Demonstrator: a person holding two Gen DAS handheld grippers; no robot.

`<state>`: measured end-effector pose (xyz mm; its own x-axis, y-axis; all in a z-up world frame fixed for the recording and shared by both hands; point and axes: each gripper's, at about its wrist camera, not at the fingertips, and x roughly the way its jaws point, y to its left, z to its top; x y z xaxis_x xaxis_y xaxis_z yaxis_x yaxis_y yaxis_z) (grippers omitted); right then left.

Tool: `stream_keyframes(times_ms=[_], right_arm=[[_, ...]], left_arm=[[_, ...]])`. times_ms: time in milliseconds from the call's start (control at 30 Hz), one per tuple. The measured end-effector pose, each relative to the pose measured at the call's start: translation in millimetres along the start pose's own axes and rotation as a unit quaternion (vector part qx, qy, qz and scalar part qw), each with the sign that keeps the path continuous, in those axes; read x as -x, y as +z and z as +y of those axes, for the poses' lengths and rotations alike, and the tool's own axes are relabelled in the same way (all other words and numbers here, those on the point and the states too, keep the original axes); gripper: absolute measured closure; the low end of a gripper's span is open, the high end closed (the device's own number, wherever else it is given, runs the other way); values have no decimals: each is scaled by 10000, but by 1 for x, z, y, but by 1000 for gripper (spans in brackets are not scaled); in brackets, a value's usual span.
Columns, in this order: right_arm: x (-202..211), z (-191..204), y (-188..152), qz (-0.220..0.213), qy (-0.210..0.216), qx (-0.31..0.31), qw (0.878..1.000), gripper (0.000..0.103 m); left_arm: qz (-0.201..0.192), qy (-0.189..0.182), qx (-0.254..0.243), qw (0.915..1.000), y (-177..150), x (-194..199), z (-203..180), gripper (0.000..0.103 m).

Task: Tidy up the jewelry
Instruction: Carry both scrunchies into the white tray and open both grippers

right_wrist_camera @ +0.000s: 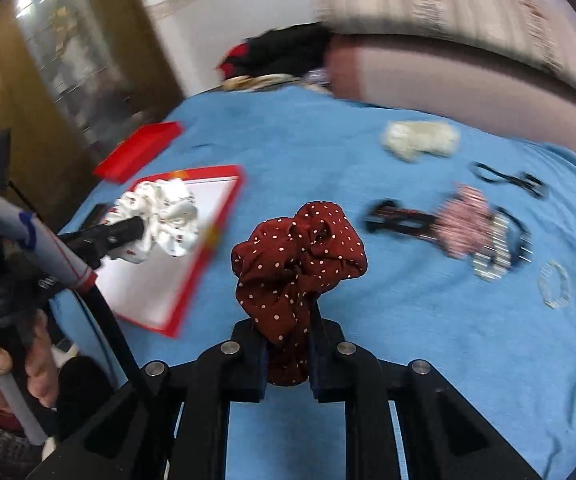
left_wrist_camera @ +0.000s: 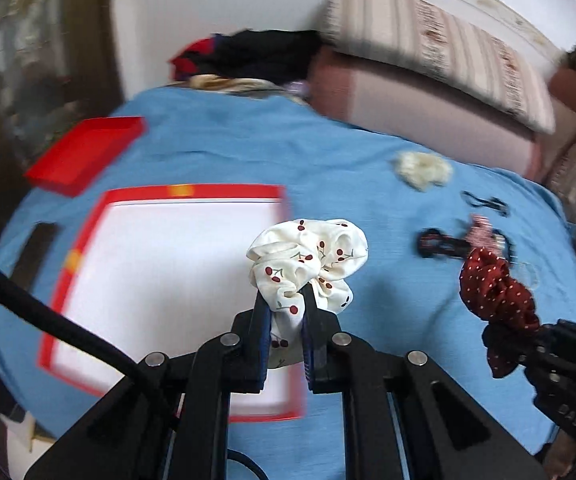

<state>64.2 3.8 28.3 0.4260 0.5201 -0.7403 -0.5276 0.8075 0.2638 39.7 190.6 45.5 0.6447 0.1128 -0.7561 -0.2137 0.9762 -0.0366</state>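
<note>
Left gripper (left_wrist_camera: 284, 312) clamps a cherry-print scrunchie (left_wrist_camera: 308, 260) over the box (left_wrist_camera: 84, 240), empty so far; right gripper (right_wrist_camera: 286, 320) pinches a red dotted scrunchie (right_wrist_camera: 300, 256). Clips (right_wrist_camera: 484, 232) wait at two o'clock.

A white cherry-print scrunchie (left_wrist_camera: 308, 260) hangs bunched above the right edge of an open red-rimmed box (left_wrist_camera: 88, 236) with a white bottom. A dark red polka-dot scrunchie (right_wrist_camera: 300, 264) is crumpled, lifted off the blue cloth. A cream scrunchie (right_wrist_camera: 420, 140) lies farther back.
</note>
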Motion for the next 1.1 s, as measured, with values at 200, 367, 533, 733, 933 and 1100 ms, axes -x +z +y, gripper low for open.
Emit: stream_keyframes(times_ms=[200, 367, 533, 733, 933, 1100], right_arm=[[-58, 65, 19, 355, 433, 528, 9970, 87], [-109, 97, 21, 734, 514, 781, 9929, 87], [-141, 108, 14, 1073, 494, 843, 9894, 86], [-149, 109, 4, 1211, 408, 933, 9874, 79], [-139, 108, 1, 1134, 453, 902, 9884, 69], [-111, 99, -1, 893, 487, 818, 9914, 60]], left_arm=[[162, 646, 518, 9964, -12, -10, 79, 90], [404, 939, 895, 9907, -22, -32, 125, 90], [549, 1006, 1072, 9876, -30, -47, 148, 90], [577, 1005, 1144, 9867, -31, -51, 150, 86], [438, 1067, 1149, 9867, -27, -37, 141, 68], [287, 1131, 1080, 9873, -20, -20, 127, 60]])
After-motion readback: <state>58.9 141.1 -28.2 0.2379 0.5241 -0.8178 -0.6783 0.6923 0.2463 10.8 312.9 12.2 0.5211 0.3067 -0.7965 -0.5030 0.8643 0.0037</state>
